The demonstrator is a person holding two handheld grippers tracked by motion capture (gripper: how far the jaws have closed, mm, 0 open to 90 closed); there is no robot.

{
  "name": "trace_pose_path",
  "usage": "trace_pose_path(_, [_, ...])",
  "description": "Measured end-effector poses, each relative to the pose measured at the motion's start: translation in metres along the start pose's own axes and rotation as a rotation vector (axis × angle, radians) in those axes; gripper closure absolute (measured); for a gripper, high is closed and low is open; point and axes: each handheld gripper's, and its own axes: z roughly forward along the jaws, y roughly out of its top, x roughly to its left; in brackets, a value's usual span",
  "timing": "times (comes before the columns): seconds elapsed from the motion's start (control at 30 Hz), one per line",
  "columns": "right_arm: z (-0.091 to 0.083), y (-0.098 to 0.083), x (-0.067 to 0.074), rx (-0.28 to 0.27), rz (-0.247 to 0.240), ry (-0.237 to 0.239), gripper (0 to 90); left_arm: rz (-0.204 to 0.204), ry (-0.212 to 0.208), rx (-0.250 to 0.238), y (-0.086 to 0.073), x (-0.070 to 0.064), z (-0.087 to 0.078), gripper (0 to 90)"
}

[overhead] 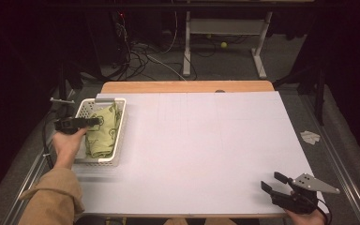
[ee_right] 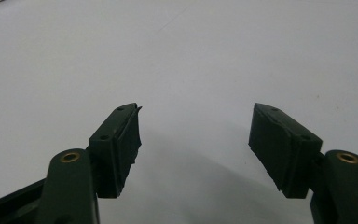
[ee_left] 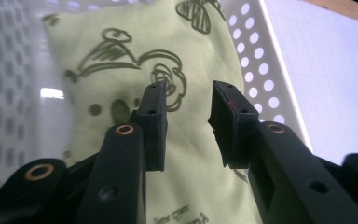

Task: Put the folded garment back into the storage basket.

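High view: white perforated basket (overhead: 118, 136) at the table's (overhead: 206, 154) left edge, a pale green printed cloth (overhead: 104, 132) bundled inside it. Left gripper (overhead: 92, 122) reaches level over the basket's near-left rim, just above the cloth. Right gripper (overhead: 273, 182) rests at the near right corner, well apart from the basket.

Left gripper view: jaws parted with a gap between them — nothing pinched; the cloth (ee_left: 135, 60) with dark bird drawings lies right beyond, the basket wall (ee_left: 256, 60) beside it.

Right gripper view: jaws spread wide over bare white tabletop (ee_right: 191, 56) — released.
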Motion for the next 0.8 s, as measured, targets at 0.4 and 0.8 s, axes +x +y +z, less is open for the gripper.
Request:
trace_pose_path(0.4, [0.001,0.000,0.000,0.003,-0.003,0.005,34.4,0.003,0.003,0.103,0.005,-0.006,0.035,66.2])
trace_pose_path(0.8, [0.001,0.000,0.000,0.004,-0.009,0.009,34.4,0.035,0.000,0.067,0.004,-0.013,0.029,63.6])
